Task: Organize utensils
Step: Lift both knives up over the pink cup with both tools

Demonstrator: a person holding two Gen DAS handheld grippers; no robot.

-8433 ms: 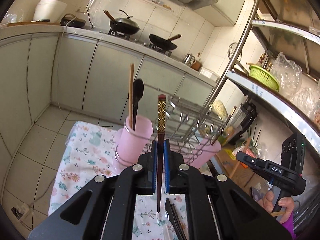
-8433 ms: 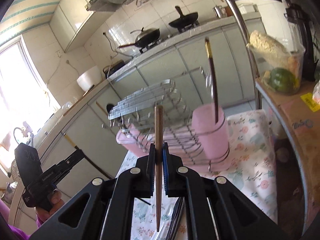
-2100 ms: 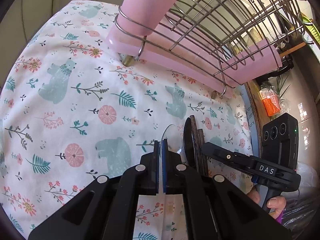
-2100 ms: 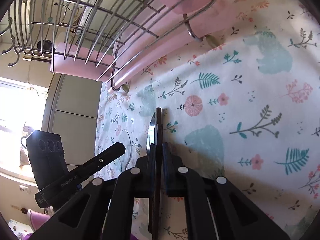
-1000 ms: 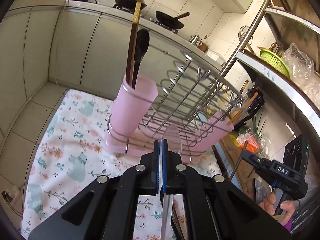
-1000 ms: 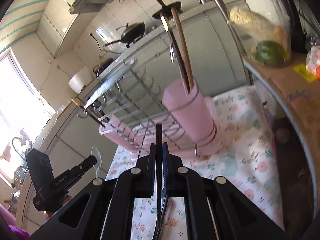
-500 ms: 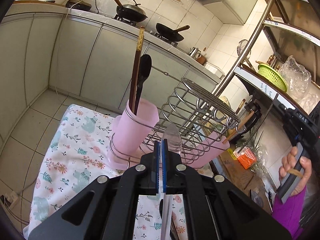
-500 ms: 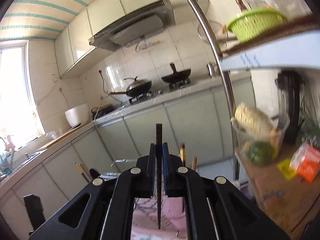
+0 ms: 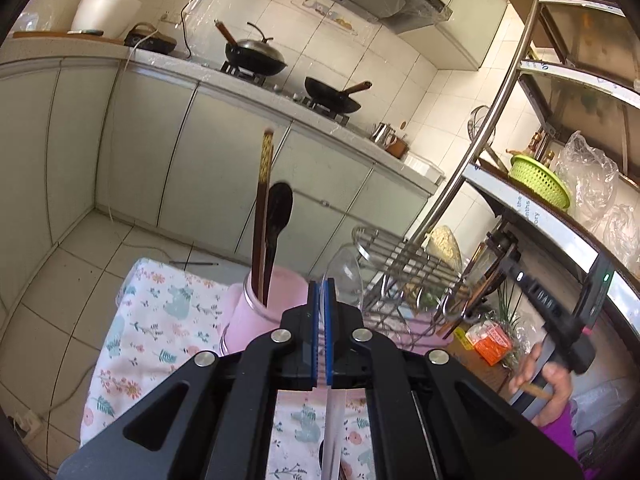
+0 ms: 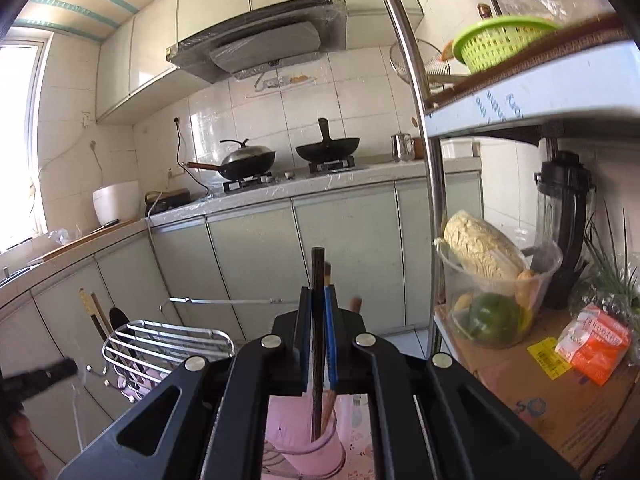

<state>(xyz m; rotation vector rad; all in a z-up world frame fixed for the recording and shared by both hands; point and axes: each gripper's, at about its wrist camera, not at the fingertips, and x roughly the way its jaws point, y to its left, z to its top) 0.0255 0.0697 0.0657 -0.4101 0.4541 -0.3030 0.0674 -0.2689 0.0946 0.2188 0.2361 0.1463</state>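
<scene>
Left tool [image 9: 322,300] clamped on a clear plastic spoon [image 9: 347,276], bowl upward, handle running down between the blue pads, held just in front of and right of the pink cup [image 9: 256,316]. Right tool [image 10: 318,308] pinched narrow on a dark chopstick [image 10: 318,280], upright, lower end hanging above a second pink cup [image 10: 308,446]; touching the cup or not, cannot tell.

Inside the pink cup in the left view: a patterned brown chopstick [image 9: 262,216] and a black spoon [image 9: 278,216], both standing upright and leaning on the rim. Just right of that cup, joined to it, a wire dish rack [image 9: 404,264] on a pink tray. Under the cup and rack, a floral cloth [image 9: 160,320] over the bench.

Right of the rack, a metal shelf unit [image 9: 540,216] carrying a green basket [image 9: 536,180] and plastic bags on its upper level. Lower down, seen from the right view, a clear tub [image 10: 496,300] holding a pale vegetable, a green one and some yellow pieces; beside it a black blender [image 10: 564,216] and an orange packet [image 10: 596,344] on a cardboard box.

Far behind the cup, a kitchen counter [image 9: 248,80] with two woks on burners and a white pot [image 9: 106,12].
</scene>
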